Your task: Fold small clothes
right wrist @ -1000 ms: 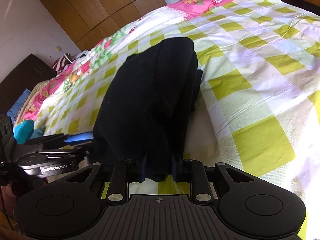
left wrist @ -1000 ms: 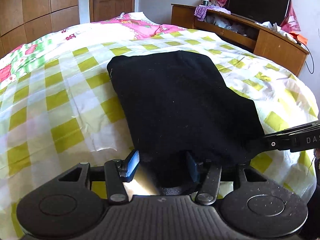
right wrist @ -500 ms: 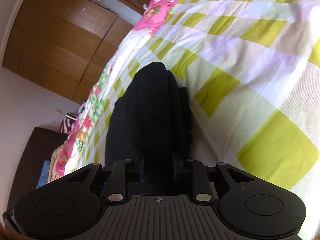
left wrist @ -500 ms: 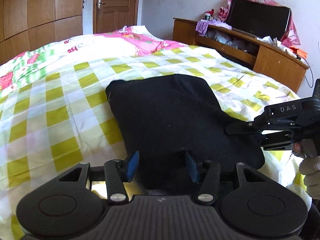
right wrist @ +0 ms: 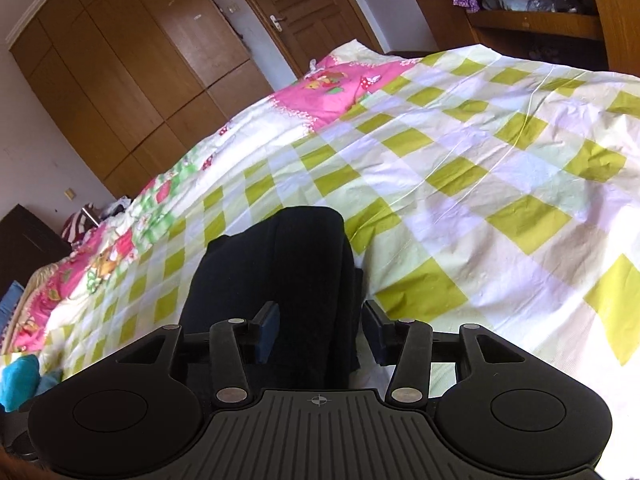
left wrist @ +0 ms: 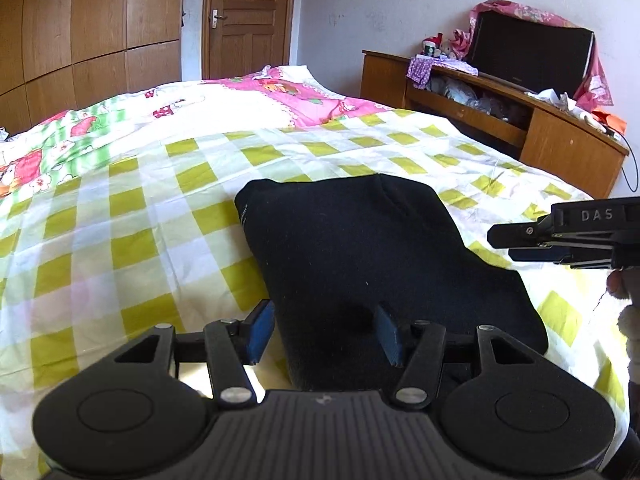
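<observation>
A folded black garment (left wrist: 360, 248) lies flat on the green-and-white chequered bed sheet (left wrist: 120, 240). My left gripper (left wrist: 324, 320) is open, its blue pads (left wrist: 260, 332) set wide on either side of the garment's near edge without pinching it. In the left wrist view my right gripper (left wrist: 508, 242) hovers just off the garment's right side, clear of the cloth. The right wrist view shows the same garment (right wrist: 288, 264) end-on, with my right gripper (right wrist: 320, 320) open and its pads apart around the near end.
A wooden cabinet (left wrist: 560, 136) with a black screen (left wrist: 528, 60) stands right of the bed. Beyond the bed are a door (left wrist: 248, 20) and wardrobes (left wrist: 80, 20). Pink patterned bedding (left wrist: 280, 96) covers the far end. A person's hand (left wrist: 624, 284) shows at the right edge.
The right gripper has opened and let go of the garment's edge, then drawn back off the cloth. The left gripper stayed open and rose a little.
</observation>
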`<move>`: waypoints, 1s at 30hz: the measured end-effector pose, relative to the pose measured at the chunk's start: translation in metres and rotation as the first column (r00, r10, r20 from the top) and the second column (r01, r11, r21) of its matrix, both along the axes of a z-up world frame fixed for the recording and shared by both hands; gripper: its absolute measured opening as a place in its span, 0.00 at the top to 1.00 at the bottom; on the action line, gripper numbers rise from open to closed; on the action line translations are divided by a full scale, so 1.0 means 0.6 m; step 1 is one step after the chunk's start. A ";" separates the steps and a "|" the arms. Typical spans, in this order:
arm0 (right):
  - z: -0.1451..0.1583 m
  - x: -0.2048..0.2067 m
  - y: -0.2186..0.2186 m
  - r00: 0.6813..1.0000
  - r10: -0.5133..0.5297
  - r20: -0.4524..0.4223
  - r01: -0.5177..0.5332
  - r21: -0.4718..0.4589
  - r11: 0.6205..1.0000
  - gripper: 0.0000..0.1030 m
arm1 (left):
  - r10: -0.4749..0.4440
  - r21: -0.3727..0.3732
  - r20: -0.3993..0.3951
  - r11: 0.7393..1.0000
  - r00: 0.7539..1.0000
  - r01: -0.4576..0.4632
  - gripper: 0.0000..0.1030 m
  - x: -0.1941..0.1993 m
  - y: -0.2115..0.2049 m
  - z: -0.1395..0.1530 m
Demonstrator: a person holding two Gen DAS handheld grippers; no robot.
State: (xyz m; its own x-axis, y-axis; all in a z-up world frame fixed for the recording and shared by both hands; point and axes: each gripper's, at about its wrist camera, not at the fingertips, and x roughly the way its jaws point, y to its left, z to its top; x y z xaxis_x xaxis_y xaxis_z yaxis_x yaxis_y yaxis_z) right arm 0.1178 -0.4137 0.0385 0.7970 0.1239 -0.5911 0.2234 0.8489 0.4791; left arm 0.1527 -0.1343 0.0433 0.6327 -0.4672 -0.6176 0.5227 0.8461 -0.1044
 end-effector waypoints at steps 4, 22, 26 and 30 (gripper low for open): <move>-0.042 0.050 0.004 0.997 0.014 -0.072 -0.014 -0.002 1.000 0.50 | 0.032 -0.033 -0.070 0.999 0.997 -0.035 0.34 0.041 -0.010 -0.021; -0.108 0.031 -0.046 0.993 0.027 -0.111 0.009 0.309 0.951 0.51 | -0.001 -0.087 -0.162 0.996 0.987 -0.013 0.23 0.070 -0.013 -0.075; -0.111 0.062 -0.036 0.991 0.009 -0.131 0.037 0.349 0.936 0.60 | 0.017 -0.093 -0.148 0.995 0.989 -0.031 0.24 0.078 -0.018 -0.079; -0.105 0.110 -0.014 0.993 0.017 -0.117 0.025 0.347 0.937 0.64 | 0.040 -0.083 -0.115 0.995 0.993 -0.049 0.25 0.089 -0.001 -0.076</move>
